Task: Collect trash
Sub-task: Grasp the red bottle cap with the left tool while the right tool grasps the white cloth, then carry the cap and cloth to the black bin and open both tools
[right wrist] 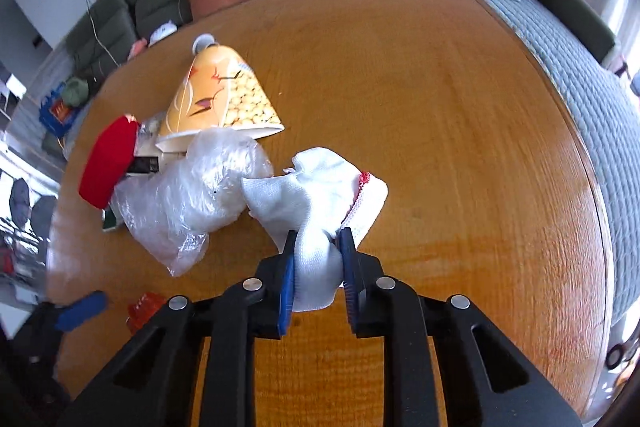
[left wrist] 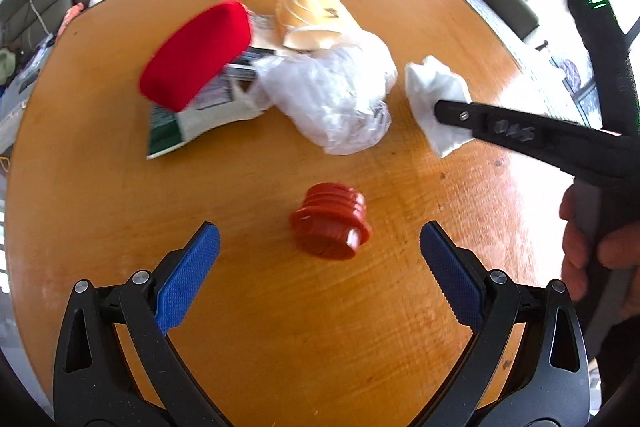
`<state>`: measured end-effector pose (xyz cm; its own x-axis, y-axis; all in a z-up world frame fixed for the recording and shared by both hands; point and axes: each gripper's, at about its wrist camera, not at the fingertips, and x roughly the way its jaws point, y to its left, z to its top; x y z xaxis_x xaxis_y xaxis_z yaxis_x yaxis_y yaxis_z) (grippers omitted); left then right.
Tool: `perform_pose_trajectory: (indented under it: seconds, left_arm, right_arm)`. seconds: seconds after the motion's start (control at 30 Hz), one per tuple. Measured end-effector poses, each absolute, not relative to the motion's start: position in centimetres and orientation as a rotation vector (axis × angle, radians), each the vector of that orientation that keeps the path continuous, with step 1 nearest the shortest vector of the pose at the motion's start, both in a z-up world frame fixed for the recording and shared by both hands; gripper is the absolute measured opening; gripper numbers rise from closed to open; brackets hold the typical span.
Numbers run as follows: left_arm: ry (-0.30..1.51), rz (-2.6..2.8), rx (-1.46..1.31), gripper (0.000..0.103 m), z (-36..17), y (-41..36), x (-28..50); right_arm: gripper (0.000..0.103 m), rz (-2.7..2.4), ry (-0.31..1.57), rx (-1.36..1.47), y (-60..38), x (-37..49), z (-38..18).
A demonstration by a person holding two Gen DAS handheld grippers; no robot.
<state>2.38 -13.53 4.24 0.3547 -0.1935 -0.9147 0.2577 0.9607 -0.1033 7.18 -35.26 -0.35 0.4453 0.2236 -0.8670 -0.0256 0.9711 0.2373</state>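
In the left wrist view the left tool (left wrist: 320, 247) hangs with its blue pads wide apart over the wooden tabletop (left wrist: 280, 327); a ribbed red cap (left wrist: 329, 225) lies just above the gap, untouched. Upper left sits a pile: red pouch (left wrist: 196, 55), printed packet (left wrist: 180, 123), paper cup (left wrist: 310, 13), crumpled plastic bag (left wrist: 336, 95). At right, the right tool (right wrist: 318, 259) is clamped on a white cloth (right wrist: 316, 187); only the right wrist view shows its pads squeezing it. The packet's print is blurred.
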Motion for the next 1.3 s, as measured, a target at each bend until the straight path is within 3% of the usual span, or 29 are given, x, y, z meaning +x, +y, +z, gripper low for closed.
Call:
perform_pose_trajectory:
  seconds: [0.1, 0.17, 0.2, 0.27, 0.37, 0.4, 0.83, 1.3]
  left_arm:
    - [1.188, -0.297, 0.055, 0.097, 3.1, -14.2, 2.8]
    - [1.183, -0.289, 0.057, 0.091, 2.7, -14.5, 3.1]
    - [1.186, -0.288, 0.065, 0.083, 2.5, -14.7, 3.2]
    - [1.200, -0.287, 0.079, 0.079, 2.0, -14.9, 3.5]
    - [1.187, -0.282, 0.101, 0.060, 2.1, -15.0, 3.5]
    - [1.176, -0.283, 0.115, 0.044, 2.2, -15.1, 3.4]
    - [1.131, -0.298, 0.064, 0.044, 4.2, -11.1, 2.1]
    - [1.069, -0.195, -0.027, 0.044, 7.0, 1.1, -0.9]
  right_arm:
    - [0.022, 0.160, 1.087, 0.216, -36.0, 6.5, 0.2]
    - [0.022, 0.161, 1.078, 0.219, -36.1, 6.3, 0.7]
    - [0.022, 0.162, 1.074, 0.220, -36.1, 6.2, 0.8]
    - [0.022, 0.160, 1.066, 0.224, -35.5, 6.3, 1.2]
    - [0.022, 0.157, 1.057, 0.222, -35.2, 6.3, 1.5]
    - [0.022, 0.156, 1.057, 0.221, -35.0, 6.3, 1.6]
    - [0.022, 0.181, 1.027, 0.181, -31.0, 4.6, 3.3]
    - [0.022, 0.306, 1.001, 0.095, -18.3, 2.0, 5.6]
